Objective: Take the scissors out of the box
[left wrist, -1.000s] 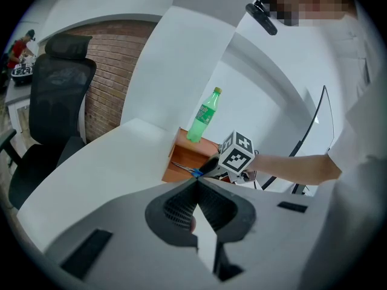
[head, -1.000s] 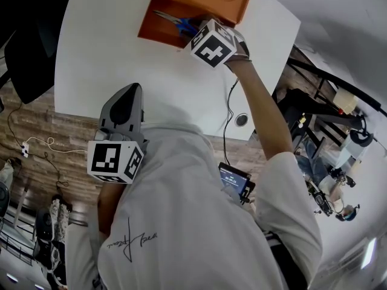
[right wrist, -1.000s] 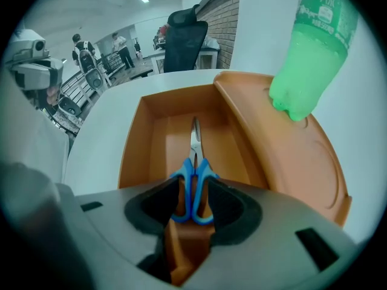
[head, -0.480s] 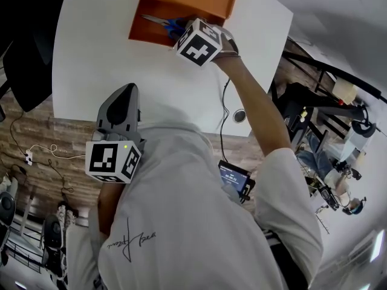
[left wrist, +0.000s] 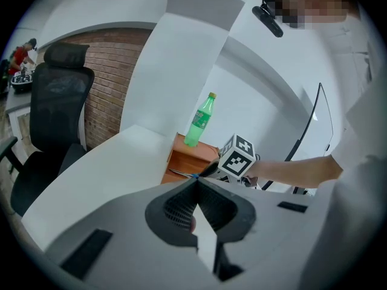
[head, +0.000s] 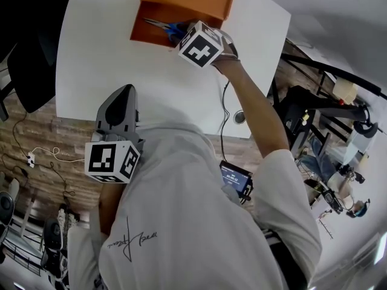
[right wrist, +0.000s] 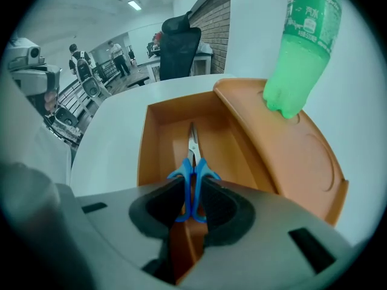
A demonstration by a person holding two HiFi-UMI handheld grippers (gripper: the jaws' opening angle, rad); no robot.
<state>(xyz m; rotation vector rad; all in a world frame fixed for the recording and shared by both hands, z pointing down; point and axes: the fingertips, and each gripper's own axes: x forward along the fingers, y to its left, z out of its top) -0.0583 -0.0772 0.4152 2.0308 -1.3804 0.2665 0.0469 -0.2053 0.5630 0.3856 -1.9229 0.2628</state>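
Note:
Blue-handled scissors (right wrist: 193, 142) lie lengthwise in the open orange box (right wrist: 158, 139), blades pointing away. My right gripper (right wrist: 193, 203) points steeply down into the box's near end. Its pads press on the two blue handle loops, one from each side. From the head view, its marker cube sits over the box's near edge (head: 145, 34), with the scissors (head: 162, 23) showing to its left. My left gripper (head: 125, 96) hovers over the near part of the white table (head: 91, 59), jaws together and holding nothing; its tips (left wrist: 196, 182) point toward the box (left wrist: 181, 162).
A green bottle (right wrist: 301, 47) stands on the orange lid (right wrist: 305, 162) beside the box. A black office chair (left wrist: 51, 119) stands at the table's left side. A cable (head: 225, 110) hangs over the table's near right edge. White tabletop lies between the two grippers.
The box and right gripper sit slightly further left in the head view than a second ago. The left gripper has stayed where it was.

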